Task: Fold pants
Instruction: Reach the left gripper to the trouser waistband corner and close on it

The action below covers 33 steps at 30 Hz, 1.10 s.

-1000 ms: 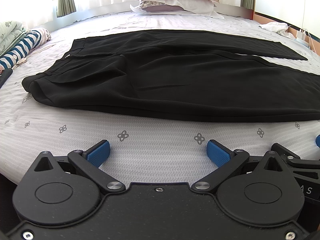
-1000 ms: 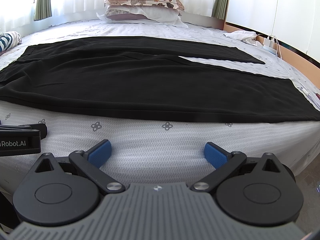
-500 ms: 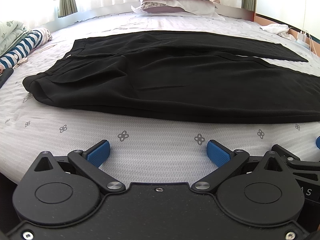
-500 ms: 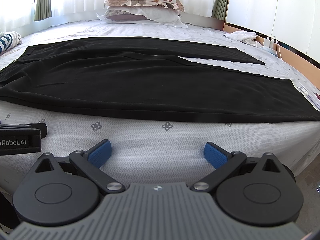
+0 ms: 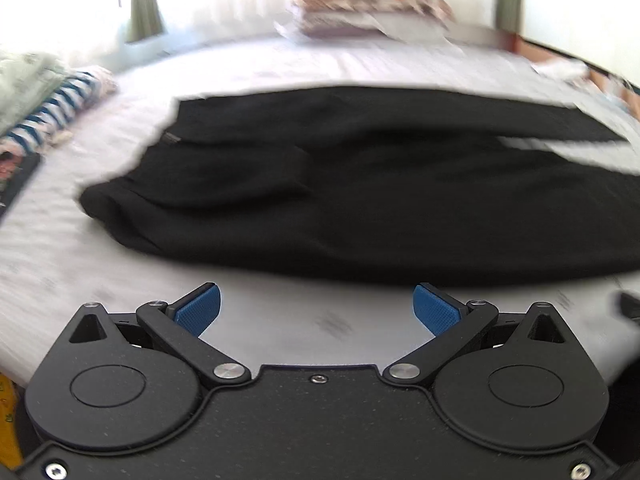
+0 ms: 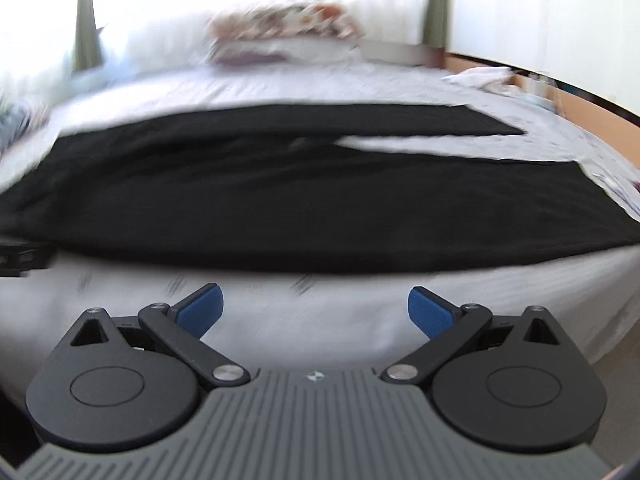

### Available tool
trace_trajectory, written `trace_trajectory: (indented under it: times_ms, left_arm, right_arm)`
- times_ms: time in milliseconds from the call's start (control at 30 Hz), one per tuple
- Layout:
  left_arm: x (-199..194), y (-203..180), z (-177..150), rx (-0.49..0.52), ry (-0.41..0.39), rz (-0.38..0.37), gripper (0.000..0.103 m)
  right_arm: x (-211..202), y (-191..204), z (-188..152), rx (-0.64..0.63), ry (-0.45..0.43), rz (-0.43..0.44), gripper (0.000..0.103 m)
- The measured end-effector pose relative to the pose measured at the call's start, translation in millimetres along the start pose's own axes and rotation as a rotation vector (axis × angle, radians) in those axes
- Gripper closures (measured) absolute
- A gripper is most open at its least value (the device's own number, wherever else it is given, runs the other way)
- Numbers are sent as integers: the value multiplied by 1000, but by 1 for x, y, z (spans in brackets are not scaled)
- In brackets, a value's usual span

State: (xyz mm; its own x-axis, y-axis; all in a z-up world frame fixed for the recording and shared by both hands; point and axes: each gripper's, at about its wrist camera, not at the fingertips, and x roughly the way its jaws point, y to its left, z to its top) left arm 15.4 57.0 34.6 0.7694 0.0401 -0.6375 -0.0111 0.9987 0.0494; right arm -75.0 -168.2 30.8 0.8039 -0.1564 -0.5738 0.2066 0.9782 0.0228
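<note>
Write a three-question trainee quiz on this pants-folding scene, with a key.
1. True or false: the left gripper is shut on the pants.
2. What lies at the far end of the bed? A) pillows B) a laptop C) shoes
3. Fill in: the pants' two legs point toward the ____ of the right wrist view.

Key
1. False; both it and the right gripper are open, short of the cloth.
2. A, the pillows.
3. Right.
</note>
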Motion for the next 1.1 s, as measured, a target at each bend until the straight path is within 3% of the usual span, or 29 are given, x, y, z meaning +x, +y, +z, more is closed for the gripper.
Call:
trace_trajectory:
  times_ms: [100,300,500,733,900,1033,1100]
  left_arm:
    - [9,41,18,-105,-11,50,0]
    - [38,126,30,-447,-15,127,4]
    - [69,173,28,-609,6,157,12]
    - [89,180,32,-617,-36,183,12]
    - [101,171,37,-585,-58,260,12]
    - [111,166,42,-586,-67,315,13]
    - [113,165,45,-583,-70,331,22]
  right_arm:
    - [7,-27,15,83,-11,-31,0]
    - [25,-58,28,112,-8,-96,0]
    - [33,-77,22,148,-8,-159,0]
    - [35,-135,25,263,-39,-294,0]
    - [36,-188,21,375,-42,-400,2]
    - [36,-221,17,437,-69,-437,2]
    - [39,-235,19,462,-87,-441,2]
